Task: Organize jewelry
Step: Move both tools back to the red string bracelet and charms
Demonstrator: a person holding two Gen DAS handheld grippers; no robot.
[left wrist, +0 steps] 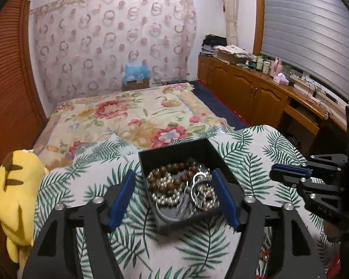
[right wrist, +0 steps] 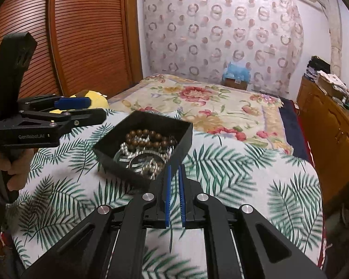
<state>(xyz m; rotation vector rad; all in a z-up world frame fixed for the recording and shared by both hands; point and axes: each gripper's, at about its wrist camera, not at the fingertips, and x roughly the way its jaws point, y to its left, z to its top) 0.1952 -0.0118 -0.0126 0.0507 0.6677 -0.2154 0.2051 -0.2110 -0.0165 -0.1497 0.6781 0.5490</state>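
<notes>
Straddling the black box point(left wrist: 174, 148), the left gripper point(left wrist: 178, 200) holds its jaws spread wide — one blue pad outside the box's left wall, the other at its right wall, neither visibly pressing. Nothing is grasped. The right gripper point(right wrist: 174, 195) has its jaws clenched almost together with nothing between them; it points at the box's near right corner from just beside it.

Location of the task items: one open box rests on the palm-leaf cloth point(right wrist: 232, 174), toward that cloth's far edge, with the floral bedspread point(left wrist: 128, 114) beyond. The box sits turned, one corner aimed at the left camera.

Governing relation: the jewelry lies directly ahead of and below the left jaws, between the pads, so the left hand is the nearer one. The brown bead bracelet point(left wrist: 172, 174) lies in the far half of the box, its loop flat. The pearl strand point(left wrist: 165, 197) lies under and in front of it. Metal pieces point(left wrist: 197, 183) occupy the right side.

Count:
- boxes — one
- brown bead bracelets — one
- pearl strands — at least one; tangling prevents a firm count
- metal pieces — cannot be counted
- grippers — two

A yellow plush toy point(left wrist: 14, 190) lies at the cloth's left edge, well apart.
</notes>
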